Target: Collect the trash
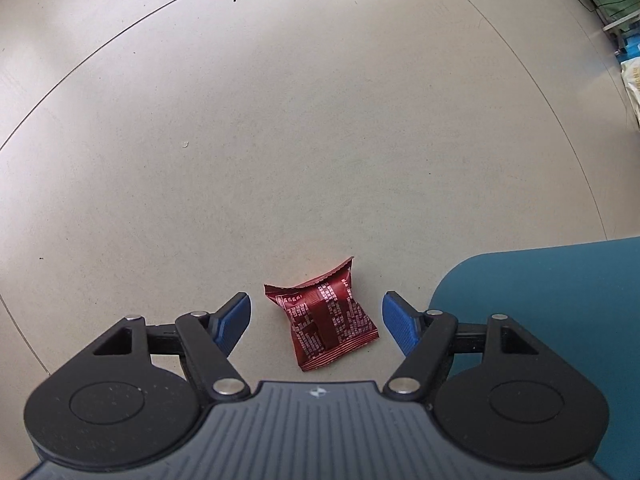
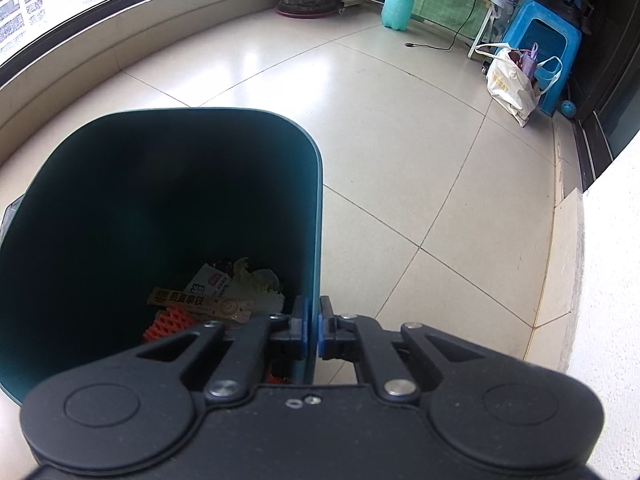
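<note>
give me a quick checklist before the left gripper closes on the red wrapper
1. Left gripper open: ok.
2. Red wrapper between its fingers: ok, roughly centred.
3. Pads down at wrapper height: cannot tell.
4. Floor around the wrapper free of other trash: ok.
5. Right gripper clamped on the teal bin rim: ok.
6. Room in the bin: ok, trash only at the bottom.

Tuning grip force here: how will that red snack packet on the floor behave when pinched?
The red snack packet looks like glossy foil, so probably slippery. Its puffed, creased body suggests it is light and will crumple rather than resist. The open left gripper straddles it.
</note>
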Demonstrator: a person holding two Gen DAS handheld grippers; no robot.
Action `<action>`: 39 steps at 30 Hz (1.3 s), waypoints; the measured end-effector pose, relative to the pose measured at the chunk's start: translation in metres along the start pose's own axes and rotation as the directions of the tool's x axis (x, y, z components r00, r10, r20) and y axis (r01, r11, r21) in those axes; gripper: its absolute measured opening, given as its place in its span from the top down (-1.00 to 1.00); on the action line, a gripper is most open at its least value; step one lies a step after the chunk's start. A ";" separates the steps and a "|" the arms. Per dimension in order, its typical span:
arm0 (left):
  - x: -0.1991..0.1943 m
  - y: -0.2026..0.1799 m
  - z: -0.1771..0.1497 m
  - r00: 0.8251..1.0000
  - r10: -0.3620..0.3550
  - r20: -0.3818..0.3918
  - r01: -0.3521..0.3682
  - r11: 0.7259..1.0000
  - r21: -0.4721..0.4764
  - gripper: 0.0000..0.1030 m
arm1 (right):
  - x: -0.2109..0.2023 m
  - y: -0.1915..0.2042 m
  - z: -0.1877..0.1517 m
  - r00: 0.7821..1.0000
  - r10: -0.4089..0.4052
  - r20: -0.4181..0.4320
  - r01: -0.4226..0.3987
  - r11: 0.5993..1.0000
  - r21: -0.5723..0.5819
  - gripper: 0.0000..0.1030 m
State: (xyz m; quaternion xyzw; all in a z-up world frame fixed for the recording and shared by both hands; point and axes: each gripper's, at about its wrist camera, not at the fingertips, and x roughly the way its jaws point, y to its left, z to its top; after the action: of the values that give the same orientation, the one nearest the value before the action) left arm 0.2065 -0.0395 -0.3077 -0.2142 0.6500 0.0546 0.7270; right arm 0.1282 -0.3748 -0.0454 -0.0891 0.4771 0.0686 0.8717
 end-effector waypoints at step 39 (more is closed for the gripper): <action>-0.166 -0.006 -0.010 0.985 0.115 0.127 -0.141 0.966 0.217 0.30 | -0.004 -0.004 -0.002 1.000 0.000 0.019 -0.001 1.000 0.022 0.93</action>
State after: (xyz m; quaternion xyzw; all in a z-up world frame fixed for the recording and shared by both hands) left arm 0.1747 -0.0160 -0.1464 -0.0843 0.6221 0.0394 0.7774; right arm 0.1252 -0.3791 -0.0428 -0.0786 0.4696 0.0643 0.8770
